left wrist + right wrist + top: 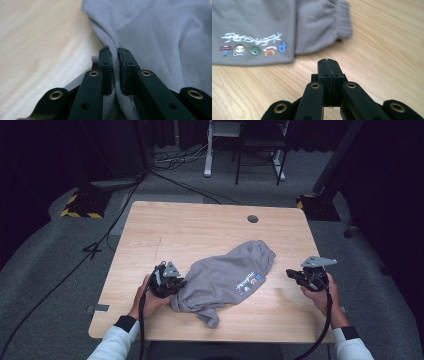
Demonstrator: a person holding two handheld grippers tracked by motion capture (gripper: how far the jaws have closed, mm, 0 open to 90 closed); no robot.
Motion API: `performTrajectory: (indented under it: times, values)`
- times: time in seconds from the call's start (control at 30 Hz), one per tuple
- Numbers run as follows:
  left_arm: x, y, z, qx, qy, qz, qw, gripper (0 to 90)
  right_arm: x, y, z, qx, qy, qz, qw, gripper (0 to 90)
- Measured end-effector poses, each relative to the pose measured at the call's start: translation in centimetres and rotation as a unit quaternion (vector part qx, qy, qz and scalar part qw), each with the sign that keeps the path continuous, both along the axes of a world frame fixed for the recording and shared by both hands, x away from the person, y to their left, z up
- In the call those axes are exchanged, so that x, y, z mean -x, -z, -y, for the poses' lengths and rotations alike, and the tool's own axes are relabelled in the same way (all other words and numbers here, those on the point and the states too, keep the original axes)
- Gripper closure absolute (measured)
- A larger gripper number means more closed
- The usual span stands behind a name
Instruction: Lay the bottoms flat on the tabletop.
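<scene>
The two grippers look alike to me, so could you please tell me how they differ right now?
The left gripper is shut on a fold of the grey sweatshirt; the right gripper is shut on nothing. The left sits at the sweatshirt's edge; the right is apart from it, over bare table. Both have black jaws pressed together.

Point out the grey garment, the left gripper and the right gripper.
grey garment (220,272), high view, middle of the bunched fabric.
left gripper (115,62), left gripper view, between its tips, shut on a fold.
right gripper (328,62), right gripper view, where the shut tips meet.

White sleeves (116,344), dark cuffs, black brass-riveted hand-held grippers (167,281)
</scene>
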State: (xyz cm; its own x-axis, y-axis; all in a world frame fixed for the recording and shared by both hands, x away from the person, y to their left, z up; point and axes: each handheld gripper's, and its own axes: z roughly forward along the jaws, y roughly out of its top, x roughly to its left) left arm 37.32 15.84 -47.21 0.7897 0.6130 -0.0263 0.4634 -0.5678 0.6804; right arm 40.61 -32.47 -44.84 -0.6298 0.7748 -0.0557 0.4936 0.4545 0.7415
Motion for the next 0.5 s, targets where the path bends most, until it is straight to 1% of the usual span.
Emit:
performTrajectory:
  times: [0.03, 0.07, 0.1, 0.13, 0.17, 0.2, 0.23, 0.27, 0.3, 0.33, 0.37, 0.4, 0.43, 0.47, 0.5]
  values:
    - [0.5, 0.0, 0.3, 0.008, 0.009, -0.010, 0.9999, 79.9, 0.0, 0.2, 0.1, -0.006, -0.001, -0.003, 1.0000, 88.5]
    - [1.0, 0.0, 0.8, 0.014, 0.021, -0.014, 0.9996, 78.7, 0.1, 0.5, 0.0, -0.003, 0.002, -0.005, 1.0000, 84.3]
    - [1.6, 0.0, 1.3, 0.018, 0.043, -0.014, 0.9988, 77.8, 0.1, 0.7, -0.4, 0.002, 0.000, -0.005, 1.0000, 80.4]
    - [2.2, -0.1, 2.0, 0.013, 0.060, -0.012, 0.9981, 76.5, 0.2, 0.8, -0.9, 0.004, -0.007, -0.003, 1.0000, 72.6]
    - [2.8, -0.1, 2.7, 0.009, 0.068, -0.010, 0.9976, 74.2, 0.2, 0.8, -1.6, 0.007, -0.007, 0.001, 1.0000, 68.3]
    - [3.2, -0.2, 3.3, 0.009, 0.077, -0.007, 0.9970, 69.7, 0.3, 0.9, -2.3, 0.004, -0.010, -0.001, 0.9999, 64.7]
    - [3.6, -0.3, 3.8, 0.019, 0.090, -0.005, 0.9958, 65.5, 0.4, 0.9, -3.2, 0.001, -0.022, -0.001, 0.9998, 58.6]
    - [3.7, -0.3, 4.0, 0.023, 0.097, -0.001, 0.9950, 60.7, 0.5, 1.0, -4.3, 0.003, -0.035, -0.001, 0.9994, 52.3]
    - [3.8, -0.5, 4.2, 0.022, 0.097, 0.009, 0.9950, 57.4, 0.6, 1.0, -5.0, 0.007, -0.038, -0.002, 0.9992, 50.4]
    - [3.6, -0.5, 4.2, 0.023, 0.087, 0.012, 0.9959, 50.8, 0.7, 1.2, -6.2, 0.013, -0.044, -0.003, 0.9989, 47.1]
    - [3.4, -0.5, 4.0, 0.025, 0.080, 0.013, 0.9964, 46.8, 0.8, 1.4, -6.9, 0.018, -0.050, -0.002, 0.9986, 44.5]
    - [3.1, -0.5, 3.7, 0.029, 0.067, 0.014, 0.9972, 44.1, 0.8, 1.5, -7.4, 0.026, -0.049, 0.000, 0.9985, 44.3]
    - [2.6, -0.3, 3.2, 0.031, 0.049, 0.016, 0.9982, 39.9, 0.6, 1.8, -7.9, 0.038, -0.044, 0.002, 0.9983, 43.4]
    - [2.3, -0.2, 2.8, 0.033, 0.038, 0.015, 0.9986, 37.2, 0.3, 2.2, -8.1, 0.040, -0.036, -0.003, 0.9985, 40.9]
    - [1.8, -0.1, 2.4, 0.033, 0.023, 0.015, 0.9991, 36.5, 0.0, 2.4, -8.0, 0.039, -0.027, -0.007, 0.9988, 39.5]
